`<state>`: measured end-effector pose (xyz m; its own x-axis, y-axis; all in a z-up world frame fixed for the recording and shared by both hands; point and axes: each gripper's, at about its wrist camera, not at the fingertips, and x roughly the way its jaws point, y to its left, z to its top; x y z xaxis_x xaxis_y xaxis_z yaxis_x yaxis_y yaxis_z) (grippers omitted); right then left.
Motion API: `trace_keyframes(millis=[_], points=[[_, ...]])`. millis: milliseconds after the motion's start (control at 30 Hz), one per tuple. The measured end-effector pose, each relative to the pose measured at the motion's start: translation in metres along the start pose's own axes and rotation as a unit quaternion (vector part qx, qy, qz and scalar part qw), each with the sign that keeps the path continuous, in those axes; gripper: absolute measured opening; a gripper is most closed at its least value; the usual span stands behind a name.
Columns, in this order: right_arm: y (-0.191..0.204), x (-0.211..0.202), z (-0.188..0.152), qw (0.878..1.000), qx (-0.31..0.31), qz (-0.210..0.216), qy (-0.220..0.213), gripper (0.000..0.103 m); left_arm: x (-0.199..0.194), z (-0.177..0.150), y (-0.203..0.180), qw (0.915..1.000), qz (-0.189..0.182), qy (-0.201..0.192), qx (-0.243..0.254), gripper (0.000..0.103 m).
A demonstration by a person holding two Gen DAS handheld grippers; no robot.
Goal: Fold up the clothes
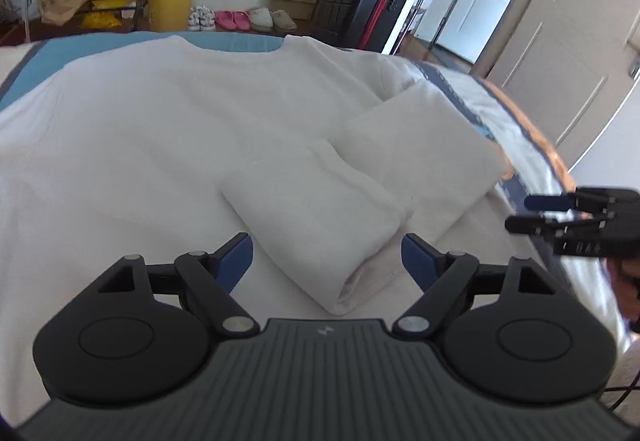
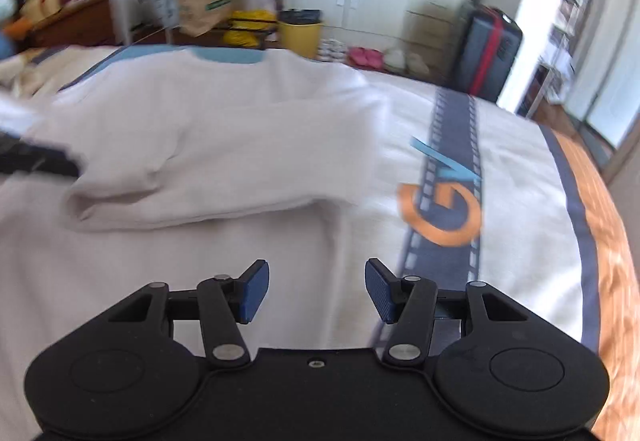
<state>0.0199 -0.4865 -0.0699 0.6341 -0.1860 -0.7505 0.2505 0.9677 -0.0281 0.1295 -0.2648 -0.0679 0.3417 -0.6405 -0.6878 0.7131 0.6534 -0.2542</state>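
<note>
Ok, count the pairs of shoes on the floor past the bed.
3, in a row between the yellow bin and the suitcase: white, pink, beige. More may be hidden.

We see a bed (image 2: 520,201) under a film-strip-printed cover (image 2: 448,241) — on it lies a white sweatshirt (image 1: 180,129), seemingly sleeve-folded.

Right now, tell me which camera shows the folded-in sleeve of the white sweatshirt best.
The left wrist view: the sleeve lies sharp and central, folded across the white sweatshirt, cuff toward the camera. The right wrist view shows the same sleeve blurred and off to the left, its edges smeared.
</note>
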Motion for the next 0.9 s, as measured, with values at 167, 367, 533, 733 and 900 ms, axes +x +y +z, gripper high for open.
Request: trace_keyframes(millis=[167, 367, 533, 733, 900], points=[[0.003, 0.023, 0.010, 1.000, 0.006, 0.016, 0.008, 0.059, 0.033, -0.004, -0.011, 0.9938, 0.089, 0.053, 0.041, 0.084], [0.018, 0.049, 0.020, 1.000, 0.000, -0.014, -0.028, 0.061, 0.018, 0.006, 0.010, 0.9854, 0.170, 0.004, 0.000, 0.010], [0.008, 0.057, 0.017, 0.998, 0.033, -0.016, -0.053, 0.065, -0.003, 0.009, 0.014, 0.9697, 0.240, -0.048, 0.001, 0.006], [0.003, 0.057, 0.024, 0.993, 0.025, -0.098, -0.064, 0.063, -0.052, 0.015, 0.045, 0.9259, 0.351, -0.133, -0.040, 0.006], [-0.011, 0.063, 0.025, 0.991, 0.074, -0.095, -0.050, 0.064, -0.036, 0.004, 0.079, 0.9374, 0.331, -0.052, -0.096, 0.006]])
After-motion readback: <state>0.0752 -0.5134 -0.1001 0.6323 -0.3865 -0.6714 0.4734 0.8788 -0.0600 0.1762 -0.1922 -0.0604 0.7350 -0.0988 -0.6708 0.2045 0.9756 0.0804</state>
